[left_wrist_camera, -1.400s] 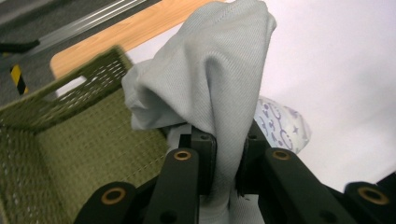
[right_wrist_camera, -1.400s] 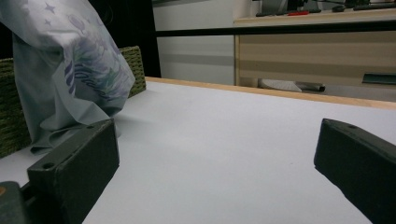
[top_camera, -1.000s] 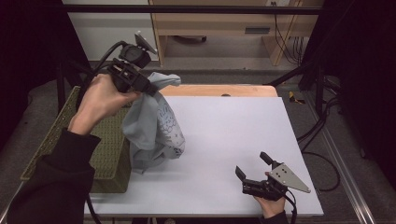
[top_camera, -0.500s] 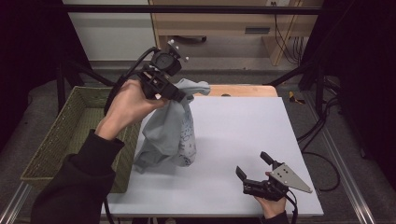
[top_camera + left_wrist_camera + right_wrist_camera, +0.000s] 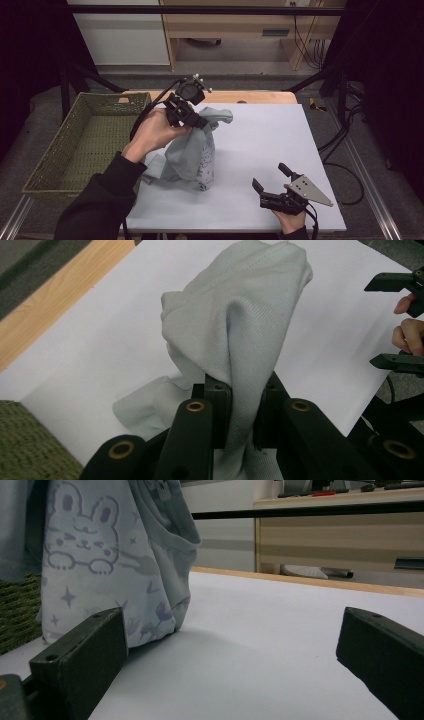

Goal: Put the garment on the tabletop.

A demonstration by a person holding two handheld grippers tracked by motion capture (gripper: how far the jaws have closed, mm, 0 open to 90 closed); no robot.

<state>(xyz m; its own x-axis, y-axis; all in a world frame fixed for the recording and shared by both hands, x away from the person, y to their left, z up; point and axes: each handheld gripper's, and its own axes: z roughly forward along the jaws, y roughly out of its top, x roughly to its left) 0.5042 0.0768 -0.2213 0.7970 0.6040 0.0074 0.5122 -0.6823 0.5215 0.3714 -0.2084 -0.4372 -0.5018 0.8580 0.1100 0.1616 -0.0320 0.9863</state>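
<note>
A pale grey-blue garment (image 5: 196, 155) with a rabbit print (image 5: 82, 530) hangs from my left gripper (image 5: 196, 120), which is shut on a bunched fold of it (image 5: 240, 390) above the white table top (image 5: 270, 135). The garment's lower end rests on the table near the left edge. My right gripper (image 5: 272, 180) lies low at the table's front right, open, with nothing between its jaws; its jaws point toward the garment. The right gripper (image 5: 397, 322) is also seen in the left gripper view, at the far right.
A green woven basket (image 5: 65, 150) stands off the table's left side. A wooden strip (image 5: 250, 96) runs along the table's far edge. Beyond it stands a wooden desk (image 5: 345, 530). Black frame bars surround the table.
My left gripper has carried the garment to the right, from over the basket to above the table's left part. The right gripper has stayed in place.
</note>
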